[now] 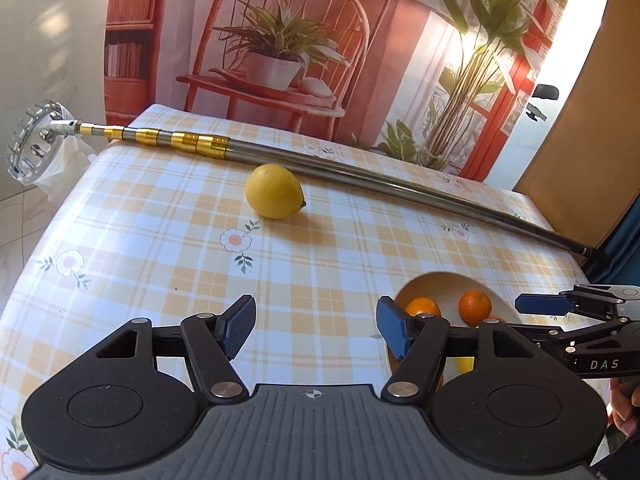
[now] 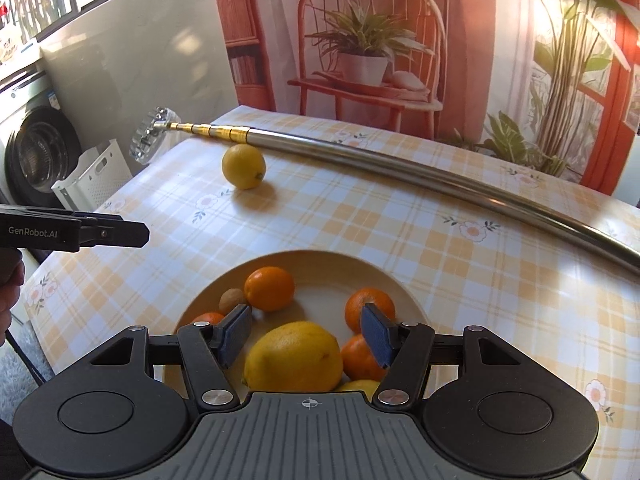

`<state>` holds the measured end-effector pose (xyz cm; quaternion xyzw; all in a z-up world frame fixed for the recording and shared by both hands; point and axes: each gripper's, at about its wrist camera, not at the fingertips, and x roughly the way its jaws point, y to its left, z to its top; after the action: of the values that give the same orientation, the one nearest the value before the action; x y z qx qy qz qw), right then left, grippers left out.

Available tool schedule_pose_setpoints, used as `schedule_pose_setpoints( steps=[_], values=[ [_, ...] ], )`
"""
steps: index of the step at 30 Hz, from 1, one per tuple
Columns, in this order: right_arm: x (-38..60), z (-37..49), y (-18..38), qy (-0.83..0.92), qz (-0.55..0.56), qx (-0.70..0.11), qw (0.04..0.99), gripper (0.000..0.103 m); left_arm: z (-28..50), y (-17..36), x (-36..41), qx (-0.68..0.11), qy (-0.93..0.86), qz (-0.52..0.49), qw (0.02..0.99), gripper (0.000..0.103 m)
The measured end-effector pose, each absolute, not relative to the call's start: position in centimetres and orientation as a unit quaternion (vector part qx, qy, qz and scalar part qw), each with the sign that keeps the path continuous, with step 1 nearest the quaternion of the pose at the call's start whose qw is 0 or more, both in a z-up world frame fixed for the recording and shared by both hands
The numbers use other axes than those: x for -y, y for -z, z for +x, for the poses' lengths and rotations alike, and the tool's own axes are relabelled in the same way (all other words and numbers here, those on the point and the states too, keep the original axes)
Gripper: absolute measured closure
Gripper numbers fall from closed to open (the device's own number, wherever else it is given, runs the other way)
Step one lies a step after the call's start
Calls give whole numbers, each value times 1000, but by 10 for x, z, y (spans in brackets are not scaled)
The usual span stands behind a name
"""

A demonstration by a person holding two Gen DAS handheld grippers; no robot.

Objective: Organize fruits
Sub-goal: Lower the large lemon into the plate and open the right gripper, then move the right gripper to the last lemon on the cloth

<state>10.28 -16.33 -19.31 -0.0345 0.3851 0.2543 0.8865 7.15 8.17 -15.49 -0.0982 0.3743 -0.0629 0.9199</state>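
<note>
A loose yellow lemon [image 1: 274, 191] [image 2: 243, 166] lies on the checked tablecloth, close to a long metal pole. My left gripper [image 1: 316, 330] is open above bare cloth, well short of that lemon, with nothing between its fingers. A cream plate [image 2: 320, 264] [image 1: 436, 280] holds several oranges [image 2: 269, 288], a small brown fruit [image 2: 231, 299] and a big lemon [image 2: 294, 356]. My right gripper [image 2: 306, 334] hovers open over the plate, its blue pads either side of the big lemon and clear of it.
A telescopic metal pole [image 1: 360, 170] [image 2: 400, 158] with a toothed ring at its left end crosses the far table. A printed backdrop stands behind the table. A white crate [image 2: 94, 178] and a washing machine [image 2: 36, 152] sit off the left edge.
</note>
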Motion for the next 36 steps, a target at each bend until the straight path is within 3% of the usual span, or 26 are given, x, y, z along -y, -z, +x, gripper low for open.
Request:
schedule_pose_setpoints(
  steps=[15, 21, 32, 36],
  values=[
    [155, 153, 161, -231, 8, -347, 909, 46, 89, 102, -108, -308, 6, -58, 950, 26],
    [144, 171, 163, -222, 28, -362, 905, 44, 89, 100, -124, -302, -11, -68, 951, 9],
    [76, 210, 164, -257, -30, -379, 888, 9, 93, 111, -158, -320, -38, -74, 944, 4],
    [45, 230, 170, -268, -45, -386, 882, 8, 92, 113, -168, -307, -51, -82, 947, 0]
  ],
)
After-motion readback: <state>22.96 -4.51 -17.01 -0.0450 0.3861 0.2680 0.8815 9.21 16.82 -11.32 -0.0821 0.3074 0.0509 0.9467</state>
